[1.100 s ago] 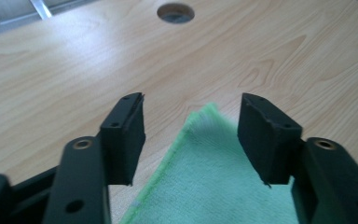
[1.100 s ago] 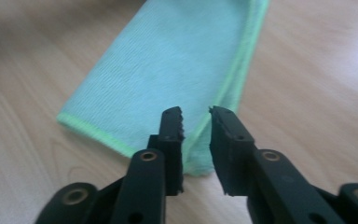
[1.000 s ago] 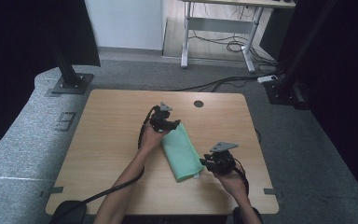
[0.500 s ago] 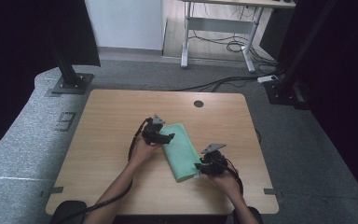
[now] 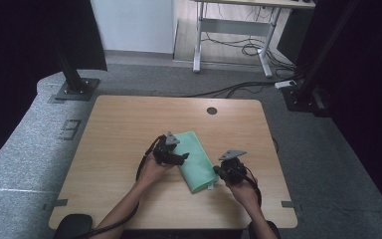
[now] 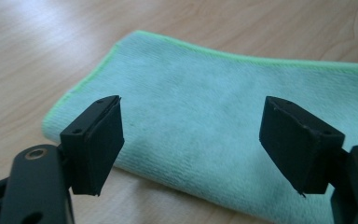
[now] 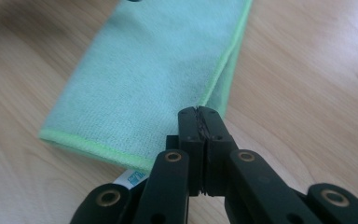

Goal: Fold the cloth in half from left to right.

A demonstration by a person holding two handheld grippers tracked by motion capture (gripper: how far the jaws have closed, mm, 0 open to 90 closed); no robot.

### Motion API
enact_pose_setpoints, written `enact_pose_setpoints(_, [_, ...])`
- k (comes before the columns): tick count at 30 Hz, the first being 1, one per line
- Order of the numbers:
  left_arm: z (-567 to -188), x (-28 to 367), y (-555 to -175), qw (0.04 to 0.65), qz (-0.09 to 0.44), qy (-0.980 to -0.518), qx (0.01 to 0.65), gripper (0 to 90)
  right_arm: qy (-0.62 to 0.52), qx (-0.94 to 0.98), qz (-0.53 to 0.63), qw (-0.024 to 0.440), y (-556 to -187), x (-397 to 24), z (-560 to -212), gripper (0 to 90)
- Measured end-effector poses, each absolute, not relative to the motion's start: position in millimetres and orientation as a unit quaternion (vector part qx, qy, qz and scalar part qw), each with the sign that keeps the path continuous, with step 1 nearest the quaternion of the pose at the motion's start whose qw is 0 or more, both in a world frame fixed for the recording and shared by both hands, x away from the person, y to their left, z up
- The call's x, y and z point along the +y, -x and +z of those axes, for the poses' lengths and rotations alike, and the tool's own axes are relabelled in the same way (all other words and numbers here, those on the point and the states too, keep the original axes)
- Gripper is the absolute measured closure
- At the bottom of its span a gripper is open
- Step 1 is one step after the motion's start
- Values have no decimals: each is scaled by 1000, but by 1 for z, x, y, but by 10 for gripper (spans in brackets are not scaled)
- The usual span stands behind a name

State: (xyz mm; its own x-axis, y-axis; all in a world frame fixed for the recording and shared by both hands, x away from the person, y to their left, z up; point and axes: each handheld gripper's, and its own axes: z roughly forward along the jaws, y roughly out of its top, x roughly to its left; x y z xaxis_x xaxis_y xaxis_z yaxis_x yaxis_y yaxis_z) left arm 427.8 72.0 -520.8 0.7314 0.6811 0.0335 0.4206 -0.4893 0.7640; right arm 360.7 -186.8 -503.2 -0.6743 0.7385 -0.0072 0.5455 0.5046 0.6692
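A folded green cloth (image 5: 195, 160) lies slanted on the wooden table (image 5: 119, 124). My left gripper (image 5: 183, 157) hovers over the cloth's left edge, and its jaws have just been opening. In the left gripper view the pads (image 6: 95, 140) stand wide apart above the cloth (image 6: 205, 107), touching nothing. My right gripper (image 5: 218, 173) sits at the cloth's near right corner. Its jaws have just been closing. In the right gripper view they (image 7: 200, 114) meet at the cloth's (image 7: 154, 65) bright hem, and I see no fabric between them.
A round cable hole (image 5: 212, 110) sits near the table's far edge. A small white label (image 7: 133, 178) sticks out under the cloth's near corner. Beyond the table stand a black stand foot (image 5: 74, 89) and a desk frame (image 5: 231, 35) with cables.
My left hand has come nearer along the cloth, from its far end to its left edge, with the jaws spreading. The right jaws have come together at the near corner.
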Motion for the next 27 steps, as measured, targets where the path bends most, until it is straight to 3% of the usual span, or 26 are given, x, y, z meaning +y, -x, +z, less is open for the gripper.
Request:
enact_pose_setpoints(17, [-547, 63, -417, 352, 185, -858, 326, 183, -395, 859, 287, 153, -370, -199, -530, 853])
enact_pose_setpoints(27, [-541, 65, -414, 347, 205, -854, 329, 156, -406, 849, 290, 176, -376, -209, -533, 489])
